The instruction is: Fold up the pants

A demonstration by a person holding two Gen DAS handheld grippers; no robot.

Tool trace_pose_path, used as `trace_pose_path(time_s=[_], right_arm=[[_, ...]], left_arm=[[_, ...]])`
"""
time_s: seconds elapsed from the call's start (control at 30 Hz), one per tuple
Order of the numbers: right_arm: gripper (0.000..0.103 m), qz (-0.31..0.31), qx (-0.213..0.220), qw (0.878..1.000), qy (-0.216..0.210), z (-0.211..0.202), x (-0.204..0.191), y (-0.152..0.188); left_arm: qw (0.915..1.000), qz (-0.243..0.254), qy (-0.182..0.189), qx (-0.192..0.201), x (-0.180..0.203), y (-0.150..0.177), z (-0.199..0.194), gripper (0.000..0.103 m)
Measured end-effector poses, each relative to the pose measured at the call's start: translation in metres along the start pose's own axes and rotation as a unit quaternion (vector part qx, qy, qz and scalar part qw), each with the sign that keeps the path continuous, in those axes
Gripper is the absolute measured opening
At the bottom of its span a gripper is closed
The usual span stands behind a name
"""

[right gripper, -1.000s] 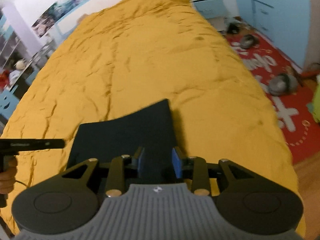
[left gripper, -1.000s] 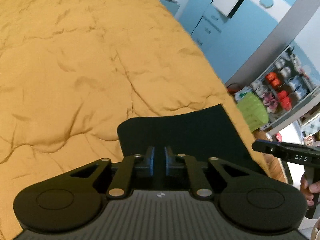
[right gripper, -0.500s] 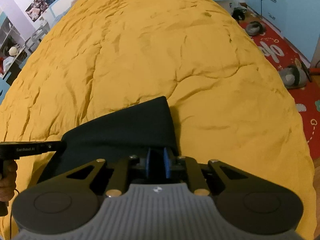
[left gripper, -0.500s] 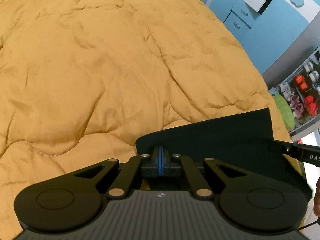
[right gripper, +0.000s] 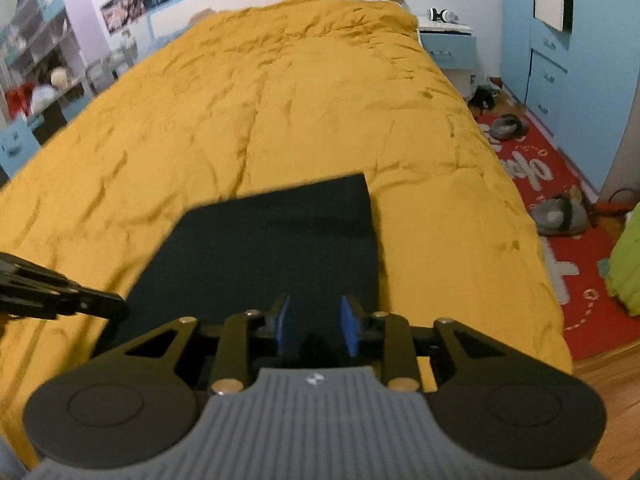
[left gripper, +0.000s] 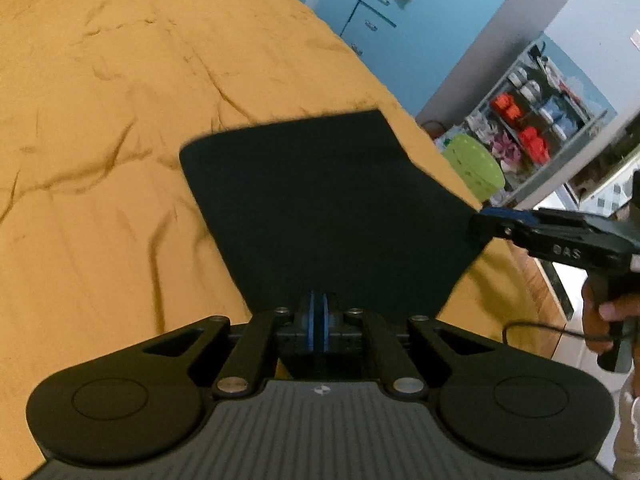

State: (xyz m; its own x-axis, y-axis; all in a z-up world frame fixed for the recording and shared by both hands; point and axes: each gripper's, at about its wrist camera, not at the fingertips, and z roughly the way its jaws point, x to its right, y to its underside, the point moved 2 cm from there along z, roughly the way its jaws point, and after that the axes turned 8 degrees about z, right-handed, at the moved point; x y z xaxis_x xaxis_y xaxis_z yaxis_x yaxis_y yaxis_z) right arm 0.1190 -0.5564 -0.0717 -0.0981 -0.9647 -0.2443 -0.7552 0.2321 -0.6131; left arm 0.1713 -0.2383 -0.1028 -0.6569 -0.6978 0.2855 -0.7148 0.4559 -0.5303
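Observation:
The dark folded pants (left gripper: 320, 204) lie flat on the orange bedspread (left gripper: 100, 120) near the bed's foot. My left gripper (left gripper: 317, 322) is shut, its blue pads pressed together at the pants' near edge; whether cloth is between them is hidden. In the right wrist view the pants (right gripper: 272, 240) lie ahead, and my right gripper (right gripper: 314, 330) is open over their near edge with nothing between the pads. The right gripper also shows at the right of the left wrist view (left gripper: 486, 222), at the pants' right corner. The left gripper shows at the left of the right wrist view (right gripper: 116, 306).
The orange bedspread (right gripper: 280, 100) fills the bed. A red rug (right gripper: 560, 200) with grey slippers (right gripper: 558, 214) lies on the floor to the right. A blue cabinet (right gripper: 560, 60) and a nightstand (right gripper: 448, 44) stand beyond. A green basket (left gripper: 474, 160) and shelves (left gripper: 532, 116) are off the bed's foot.
Both grippers have pulled back and risen. The right gripper, shut on the pants' edge half a second ago, has opened. The pants now lie flat. The left gripper stays shut.

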Motion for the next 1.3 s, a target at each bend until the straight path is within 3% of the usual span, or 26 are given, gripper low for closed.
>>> trace_pose_path(time_s=[0.13, 0.33, 0.53, 0.7, 0.9, 0.93, 1.03, 1.17, 1.3], right_arm=[[0.024, 0.005, -0.02, 1.0, 0.016, 0.015, 0.007, 0.023], [0.024, 0.025, -0.025, 0.999, 0.022, 0.03, 0.012, 0.041], [0.025, 0.028, -0.028, 0.999, 0.028, 0.026, 0.009, 0.038], [0.045, 0.032, -0.02, 0.999, 0.017, 0.01, 0.004, 0.029], [0.061, 0.067, -0.012, 0.998, -0.008, -0.007, 0.012, 0.012], [0.065, 0.075, -0.012, 0.997, -0.015, -0.008, 0.014, 0.009], [0.072, 0.105, -0.016, 0.994, -0.04, -0.007, 0.025, 0.001], [0.074, 0.157, -0.029, 0.985, -0.07, 0.01, 0.049, -0.008], [0.074, 0.222, -0.052, 0.967, -0.111, 0.041, 0.077, -0.01]], left_arm=[[0.9994, -0.012, -0.013, -0.029, -0.004, 0.015, 0.014, 0.002], [0.9992, -0.007, -0.028, -0.028, 0.002, 0.023, 0.014, 0.002], [0.9991, -0.002, -0.035, -0.025, 0.007, 0.03, 0.004, 0.002], [0.9992, 0.008, -0.038, -0.015, 0.01, 0.028, -0.007, 0.004], [0.9993, -0.012, -0.03, 0.02, -0.004, 0.014, -0.024, 0.04], [0.9991, -0.023, -0.023, 0.028, -0.01, 0.01, -0.026, 0.049], [0.9947, -0.085, 0.019, 0.053, -0.038, 0.0, -0.027, 0.06], [0.9796, -0.168, 0.089, 0.067, -0.078, -0.007, -0.006, 0.066], [0.9648, -0.233, 0.111, 0.051, -0.1, -0.007, 0.029, 0.067]])
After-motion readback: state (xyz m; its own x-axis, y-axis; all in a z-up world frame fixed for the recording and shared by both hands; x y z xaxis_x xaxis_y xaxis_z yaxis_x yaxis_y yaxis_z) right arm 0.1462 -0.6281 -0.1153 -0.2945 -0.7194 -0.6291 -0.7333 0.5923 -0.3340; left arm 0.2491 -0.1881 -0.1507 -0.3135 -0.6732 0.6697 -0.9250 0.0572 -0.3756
